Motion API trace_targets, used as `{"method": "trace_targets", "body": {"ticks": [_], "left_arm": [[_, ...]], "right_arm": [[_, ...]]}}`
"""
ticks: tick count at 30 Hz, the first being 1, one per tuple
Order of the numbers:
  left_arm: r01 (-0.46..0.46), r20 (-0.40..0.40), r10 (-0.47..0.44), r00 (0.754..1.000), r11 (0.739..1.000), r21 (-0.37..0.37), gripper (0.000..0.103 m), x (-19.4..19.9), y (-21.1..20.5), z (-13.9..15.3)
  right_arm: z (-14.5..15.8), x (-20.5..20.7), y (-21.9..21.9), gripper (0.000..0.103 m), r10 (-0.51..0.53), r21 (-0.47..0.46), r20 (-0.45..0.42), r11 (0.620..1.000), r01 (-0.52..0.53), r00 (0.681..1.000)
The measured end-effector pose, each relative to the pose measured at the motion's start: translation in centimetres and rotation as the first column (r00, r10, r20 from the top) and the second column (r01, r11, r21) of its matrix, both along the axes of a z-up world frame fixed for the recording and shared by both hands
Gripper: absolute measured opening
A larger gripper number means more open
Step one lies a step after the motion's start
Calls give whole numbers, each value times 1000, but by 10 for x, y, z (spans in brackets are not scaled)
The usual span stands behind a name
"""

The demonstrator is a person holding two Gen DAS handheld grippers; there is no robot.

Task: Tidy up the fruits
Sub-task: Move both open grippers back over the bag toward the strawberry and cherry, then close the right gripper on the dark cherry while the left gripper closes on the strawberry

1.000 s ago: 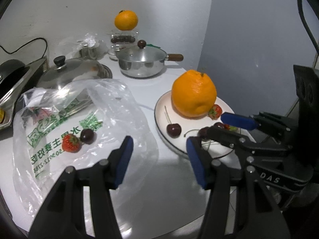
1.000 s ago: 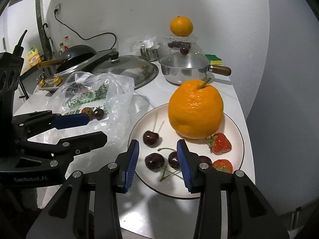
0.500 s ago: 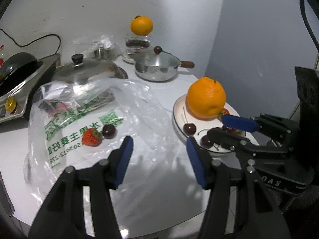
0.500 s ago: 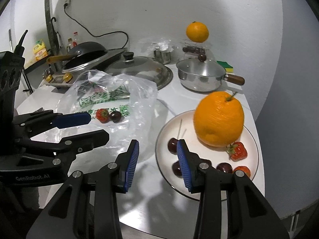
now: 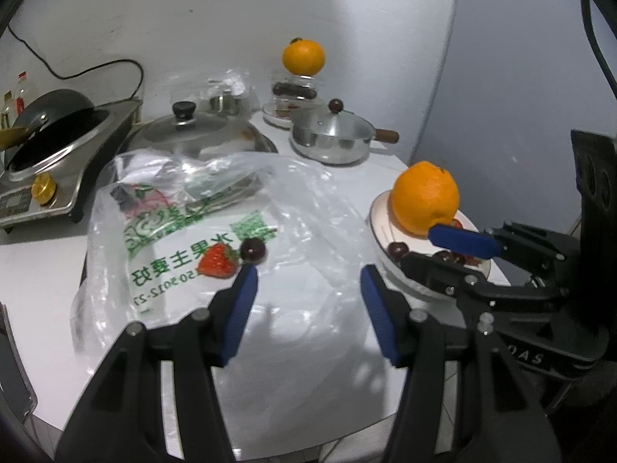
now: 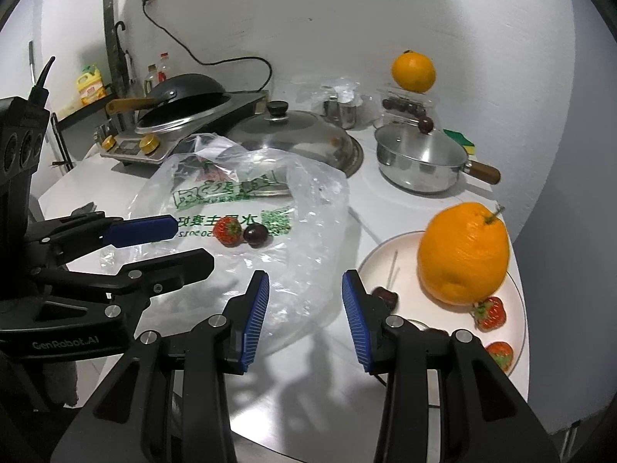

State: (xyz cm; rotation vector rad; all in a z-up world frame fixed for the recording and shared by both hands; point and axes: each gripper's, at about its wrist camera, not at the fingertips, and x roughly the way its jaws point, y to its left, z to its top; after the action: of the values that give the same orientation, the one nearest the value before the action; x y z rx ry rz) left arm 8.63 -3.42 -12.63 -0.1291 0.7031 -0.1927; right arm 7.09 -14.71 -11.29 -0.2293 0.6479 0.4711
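A clear plastic bag point(image 5: 216, 231) with green print lies on the white counter, holding a strawberry point(image 5: 216, 261) and a dark cherry point(image 5: 253, 250). A white plate point(image 6: 401, 254) on the right carries a big orange point(image 6: 462, 252), strawberries point(image 6: 489, 312) and cherries point(image 6: 385, 296). My left gripper point(image 5: 306, 289) is open and empty, just in front of the bag. My right gripper point(image 6: 304, 297) is open and empty, over the bag's near edge, left of the plate. The bag also shows in the right wrist view point(image 6: 250, 208) with the strawberry point(image 6: 227, 231) and cherry point(image 6: 255, 235).
A steel saucepan with lid point(image 6: 418, 162), a large glass lid point(image 6: 297, 137) and an induction cooker with a black pan point(image 6: 181, 104) stand behind. A second orange point(image 6: 413, 70) sits on a clear box of cherries at the back wall. The counter's edge is near.
Both grippers have swung left, away from the plate and toward the bag. The right gripper's jaws have opened wider. The plate now sits at the right of both views.
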Motion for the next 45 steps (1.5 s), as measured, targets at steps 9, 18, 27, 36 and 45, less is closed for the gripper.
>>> {"method": "trace_targets", "body": {"ticks": [9, 18, 27, 36, 45], "left_arm": [[-43, -6, 43, 999, 999, -12, 57, 1, 26, -6], [-76, -22, 76, 997, 997, -18, 57, 8, 46, -15], [-95, -40, 95, 995, 995, -20, 57, 17, 60, -23], [-116, -62, 114, 992, 993, -25, 57, 28, 72, -32], [-132, -86, 129, 988, 991, -28, 57, 38, 80, -43]], "right_arm": [[-2, 8, 27, 42, 41, -17, -8, 999, -42, 999], [-7, 19, 47, 42, 70, -25, -23, 997, -70, 997], [-15, 35, 64, 42, 96, -28, -43, 995, -97, 994], [-23, 48, 76, 42, 119, -28, -62, 992, -120, 991], [-33, 62, 85, 42, 132, -34, -86, 990, -135, 987]]}}
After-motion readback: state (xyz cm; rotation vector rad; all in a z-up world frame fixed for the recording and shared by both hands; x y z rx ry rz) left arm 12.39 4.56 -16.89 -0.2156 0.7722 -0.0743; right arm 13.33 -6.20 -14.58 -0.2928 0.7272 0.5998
